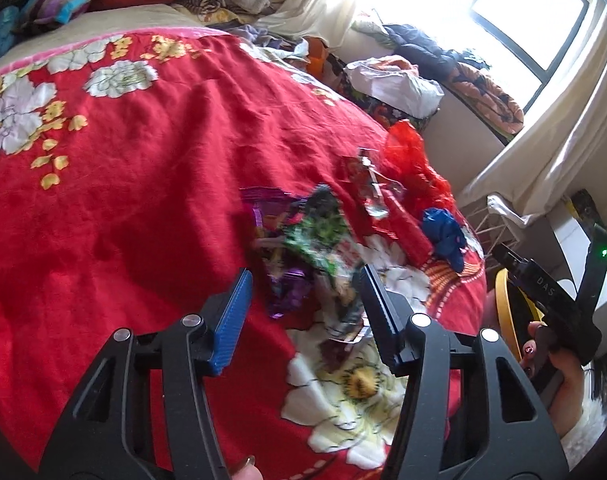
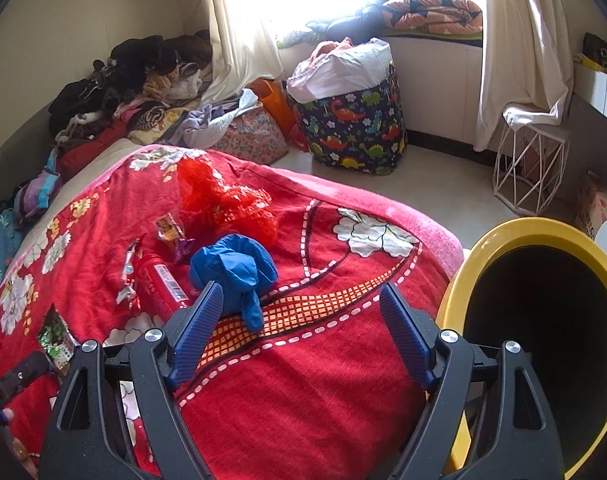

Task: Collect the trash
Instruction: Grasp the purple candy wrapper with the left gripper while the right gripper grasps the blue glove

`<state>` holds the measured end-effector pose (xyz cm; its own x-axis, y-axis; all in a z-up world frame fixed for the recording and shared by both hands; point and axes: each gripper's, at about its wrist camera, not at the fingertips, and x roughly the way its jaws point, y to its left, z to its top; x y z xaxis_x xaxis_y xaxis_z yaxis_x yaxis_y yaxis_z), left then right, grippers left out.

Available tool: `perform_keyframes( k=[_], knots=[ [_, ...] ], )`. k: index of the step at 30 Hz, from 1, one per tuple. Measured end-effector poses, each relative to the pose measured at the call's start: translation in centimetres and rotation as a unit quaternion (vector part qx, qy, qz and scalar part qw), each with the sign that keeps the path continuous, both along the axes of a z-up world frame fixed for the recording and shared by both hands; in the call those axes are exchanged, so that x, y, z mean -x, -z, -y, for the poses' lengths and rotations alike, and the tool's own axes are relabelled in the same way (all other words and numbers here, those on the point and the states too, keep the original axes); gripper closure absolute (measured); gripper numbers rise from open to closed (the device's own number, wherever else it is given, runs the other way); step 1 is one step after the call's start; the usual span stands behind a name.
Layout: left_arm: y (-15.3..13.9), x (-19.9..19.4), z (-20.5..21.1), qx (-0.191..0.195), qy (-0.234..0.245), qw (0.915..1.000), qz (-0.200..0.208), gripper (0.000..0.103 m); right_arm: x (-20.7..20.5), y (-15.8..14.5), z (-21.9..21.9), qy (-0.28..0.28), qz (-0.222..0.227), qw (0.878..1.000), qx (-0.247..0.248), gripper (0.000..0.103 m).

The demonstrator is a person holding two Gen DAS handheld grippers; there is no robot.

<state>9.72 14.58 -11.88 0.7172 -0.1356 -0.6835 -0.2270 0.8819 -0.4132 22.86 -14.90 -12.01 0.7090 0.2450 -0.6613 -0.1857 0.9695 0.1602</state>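
1. Several crinkled foil wrappers [image 1: 307,256], green, purple and silver, lie heaped on my bed's red flowered blanket [image 1: 143,200], a soft, wrinkled cloth.
2. Near the blanket's foot edge sit a crumpled blue plastic bag [image 2: 233,266], a scrunched red net bag [image 2: 223,196] and a smooth red tube [image 2: 161,284].
3. Beyond that edge stands a round yellow bin [image 2: 515,236], dark inside; a dinosaur-print fabric basket [image 2: 351,136] stands by the window.
4. My left claw [image 1: 305,286] straddles the wrappers, jaws partly apart; I cannot tell if the pads press them.
5. My right claw [image 2: 301,300] gapes wide, empty, its left finger just beside the blue bag.
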Motion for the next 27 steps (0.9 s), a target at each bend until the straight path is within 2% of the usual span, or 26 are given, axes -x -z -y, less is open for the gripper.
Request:
perform_keyframes(
  k=[1,3,7,10,16,20,21,22,23,25,27],
  knots=[
    [0.1,0.1,-0.3,0.003,-0.002,1.0,0.0,0.064,-0.2,0.2,0.1,0.001,-0.003,1.0,-0.001,0.026],
    [0.2,0.3,-0.9,0.009,0.003,1.0,-0.002,0.069,-0.6,0.6,0.0,0.003,-0.011,1.0,-0.002,0.028],
    [0.5,0.5,-1.5,0.004,0.012,0.9999,-0.009,0.088,-1.0,0.9,-0.4,-0.002,-0.012,1.0,0.0,0.029],
    [0.7,0.0,-1.6,0.016,0.022,0.9996,-0.013,0.089,-1.5,1.2,-0.8,-0.006,-0.015,1.0,0.002,0.031],
    [1.1,-1.2,-0.8,0.008,0.03,0.9991,-0.028,0.089,-3.3,2.0,-1.3,-0.015,-0.041,0.999,-0.027,0.035],
    [2.1,-1.6,-0.7,0.017,0.027,0.9986,-0.043,0.089,-4.5,2.6,-2.0,-0.032,-0.066,0.996,-0.042,0.043],
    [2.2,-1.6,-0.6,0.016,0.028,0.9986,-0.042,0.089,-4.6,2.6,-2.1,-0.036,-0.07,0.996,-0.045,0.049],
    [2.2,-1.5,-0.6,0.015,0.03,0.9986,-0.041,0.089,-4.8,2.8,-2.4,-0.045,-0.077,0.995,-0.051,0.061],
    [2.2,-1.6,-0.6,0.016,0.031,0.9986,-0.04,0.089,-4.9,2.9,-2.6,-0.052,-0.081,0.994,-0.056,0.068],
    [2.2,-1.5,-0.7,0.018,0.033,0.9986,-0.038,0.093,-4.6,3.0,-3.1,-0.062,-0.086,0.993,-0.056,0.093],
    [2.0,-1.3,-0.8,0.019,0.035,0.9987,-0.031,0.094,-3.8,2.8,-3.3,-0.072,-0.077,0.993,-0.056,0.097]
  ],
)
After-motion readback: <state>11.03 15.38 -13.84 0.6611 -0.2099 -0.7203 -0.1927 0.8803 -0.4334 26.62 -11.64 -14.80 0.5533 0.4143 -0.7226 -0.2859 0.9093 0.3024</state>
